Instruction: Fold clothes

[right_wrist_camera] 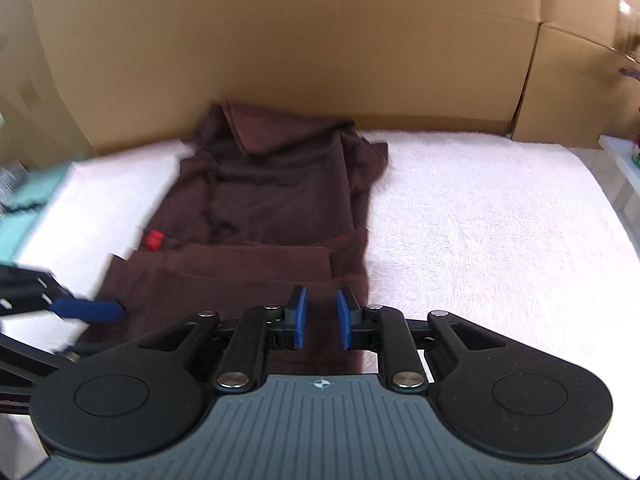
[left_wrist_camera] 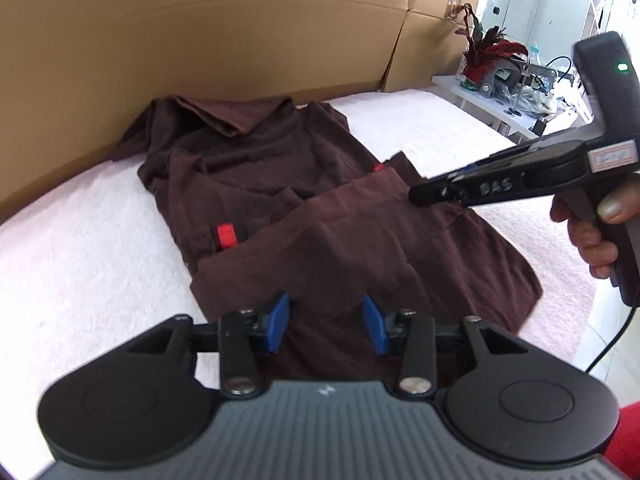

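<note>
A dark brown garment [left_wrist_camera: 304, 208] lies partly folded on a white fuzzy cover [left_wrist_camera: 80, 248], its near part doubled over and a red tag [left_wrist_camera: 225, 237] showing. My left gripper [left_wrist_camera: 327, 323] hovers over the garment's near edge, its blue pads apart and nothing pinched between them. From the right, a hand holds my right gripper [left_wrist_camera: 416, 196] over the folded flap. In the right wrist view the garment [right_wrist_camera: 272, 200] runs away from my right gripper [right_wrist_camera: 322, 319], whose pads stand a narrow gap apart above the cloth. The left gripper's blue finger [right_wrist_camera: 92, 309] shows at the left.
Tall cardboard boxes [left_wrist_camera: 224, 32] wall off the far side of the cover. A white side table [left_wrist_camera: 508, 108] with a red-leaved plant [left_wrist_camera: 492, 52] and clutter stands at the right. A teal cloth [right_wrist_camera: 28, 200] lies beyond the cover's left edge. A cable [left_wrist_camera: 612, 340] hangs from the right gripper.
</note>
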{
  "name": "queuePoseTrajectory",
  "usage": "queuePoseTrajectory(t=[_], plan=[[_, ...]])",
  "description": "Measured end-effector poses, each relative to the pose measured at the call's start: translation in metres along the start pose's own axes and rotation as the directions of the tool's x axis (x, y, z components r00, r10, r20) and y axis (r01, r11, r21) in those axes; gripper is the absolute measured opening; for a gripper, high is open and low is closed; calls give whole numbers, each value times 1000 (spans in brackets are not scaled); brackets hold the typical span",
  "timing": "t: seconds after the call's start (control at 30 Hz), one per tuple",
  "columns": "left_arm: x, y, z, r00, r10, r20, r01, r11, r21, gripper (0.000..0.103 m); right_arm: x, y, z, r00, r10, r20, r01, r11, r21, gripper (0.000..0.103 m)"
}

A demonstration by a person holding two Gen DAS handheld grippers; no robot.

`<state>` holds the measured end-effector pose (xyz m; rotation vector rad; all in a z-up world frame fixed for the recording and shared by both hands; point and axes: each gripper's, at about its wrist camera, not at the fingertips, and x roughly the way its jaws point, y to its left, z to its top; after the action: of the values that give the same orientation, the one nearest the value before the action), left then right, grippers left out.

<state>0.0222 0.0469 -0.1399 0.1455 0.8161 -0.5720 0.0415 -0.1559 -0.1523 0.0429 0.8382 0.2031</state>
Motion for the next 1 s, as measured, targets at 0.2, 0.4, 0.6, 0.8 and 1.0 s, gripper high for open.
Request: queuePoseTrajectory(t=[0.2,0.4,0.6,0.8,1.0], plan=[[2,-7,1,1000,-22,-1,22,998,54,53,6,5,7,1000,-24,-14,24,1000,-13,19],[-2,-3,-4,999,-41,-2,41,997,69,57,7,18,-1,1000,-25,-12,25,999,-43,32],[-37,17,1,997,-49,66,54,996,-73,60,-23,-14,5,997,58,59,-65,992,111,38],[-53,44,-30,998,-38,-46,21,948,-319,63,-46,-57,-19,979,150,-137,-133,983,129,40],[-53,28,-55,987,-111,-113,51,899,-436,63,-52,-62,-43,915,293,-277,-266,955,132,40]])
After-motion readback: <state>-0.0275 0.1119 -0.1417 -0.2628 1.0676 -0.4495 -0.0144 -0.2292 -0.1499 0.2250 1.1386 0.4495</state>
